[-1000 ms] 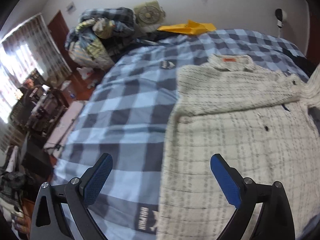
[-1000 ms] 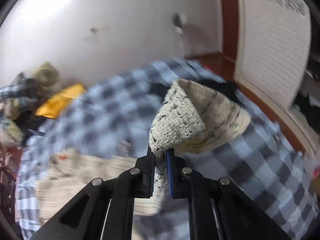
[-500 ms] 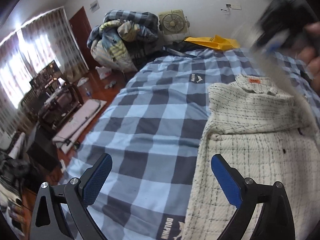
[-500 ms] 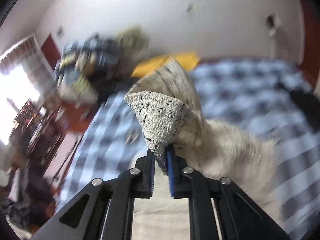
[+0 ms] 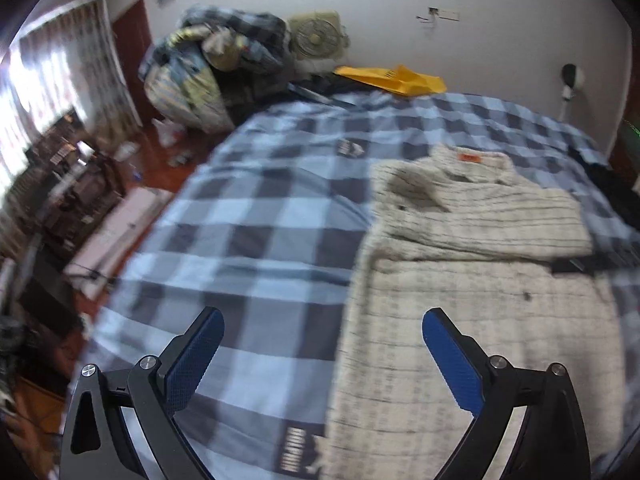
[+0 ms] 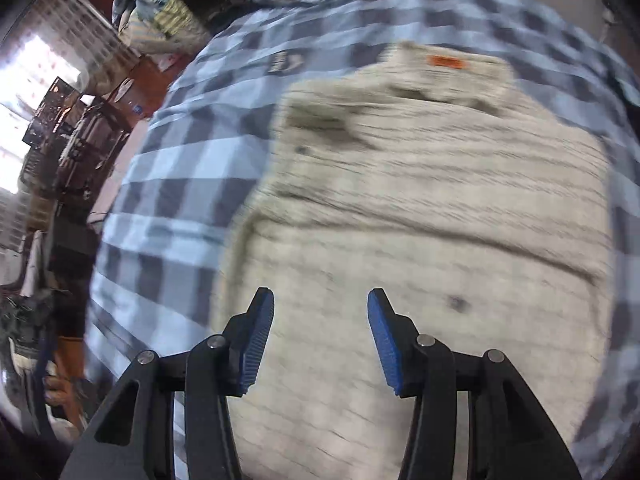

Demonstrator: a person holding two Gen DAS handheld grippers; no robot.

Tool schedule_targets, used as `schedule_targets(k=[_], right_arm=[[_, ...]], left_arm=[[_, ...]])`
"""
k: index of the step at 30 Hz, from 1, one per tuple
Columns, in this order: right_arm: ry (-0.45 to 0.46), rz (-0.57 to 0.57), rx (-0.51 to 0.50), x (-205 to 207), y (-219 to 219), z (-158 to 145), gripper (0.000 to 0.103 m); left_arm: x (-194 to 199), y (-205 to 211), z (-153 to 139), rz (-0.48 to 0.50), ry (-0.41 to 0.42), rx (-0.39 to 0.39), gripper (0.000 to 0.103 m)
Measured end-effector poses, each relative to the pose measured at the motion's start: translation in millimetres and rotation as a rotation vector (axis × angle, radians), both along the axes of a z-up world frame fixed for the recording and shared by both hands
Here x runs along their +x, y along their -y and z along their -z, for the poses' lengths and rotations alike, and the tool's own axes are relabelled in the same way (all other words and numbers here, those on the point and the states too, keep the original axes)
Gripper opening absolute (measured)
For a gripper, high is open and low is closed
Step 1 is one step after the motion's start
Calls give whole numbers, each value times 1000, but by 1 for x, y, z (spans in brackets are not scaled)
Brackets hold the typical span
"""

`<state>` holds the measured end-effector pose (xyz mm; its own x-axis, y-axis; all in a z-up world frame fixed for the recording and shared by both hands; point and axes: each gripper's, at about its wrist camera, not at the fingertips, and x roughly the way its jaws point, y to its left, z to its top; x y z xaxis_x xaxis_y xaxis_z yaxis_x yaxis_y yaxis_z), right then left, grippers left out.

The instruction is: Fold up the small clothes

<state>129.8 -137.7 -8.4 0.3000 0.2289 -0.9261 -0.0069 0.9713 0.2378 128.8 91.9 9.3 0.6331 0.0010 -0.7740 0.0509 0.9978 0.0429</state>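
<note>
The right tongs [image 6: 320, 336] pointed steeply down over the cream jacket [image 6: 420, 220] on the checked bed [image 5: 260, 216], jaws opening, having released its sleeve. The left tongs [image 5: 322, 354] gaped empty.

One cream checked jacket [image 5: 472, 280], ahead of both grippers, right of left gripper's [image 5: 322, 354] midline. One orange neck label [image 5: 469, 157] at jacket's far end. Two dark buttons visible on jacket in right wrist view, one [image 6: 456, 303] just beyond right gripper [image 6: 320, 338], one farther left. One blue checked bedspread [image 5: 260, 216] under jacket. Two printed logos on bedspread in left wrist view. One yellow bag [image 5: 394, 79], one fan [image 5: 316, 38], one bedding heap [image 5: 212, 68], all far ahead. Two grippers, two blue pads [image 5: 192, 360] each.
</note>
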Motion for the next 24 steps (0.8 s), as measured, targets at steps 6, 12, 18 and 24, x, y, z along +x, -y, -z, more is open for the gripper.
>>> schedule_targets(k=[6,12,18,24], right_arm=[[12,278,-40,-79,116,26,76],[-22,488,112,-94,176,70,76],[-33,482,240,-54,170,83,76],[-62,432,280,-37,157,103,76]], left_arm=[[2,19,13,53,-59,-92,101],[7,60,24,143,-20,7,101],[84,92,24,198,-79,-28,101],[208,110,34,-5,-118,-91,101]])
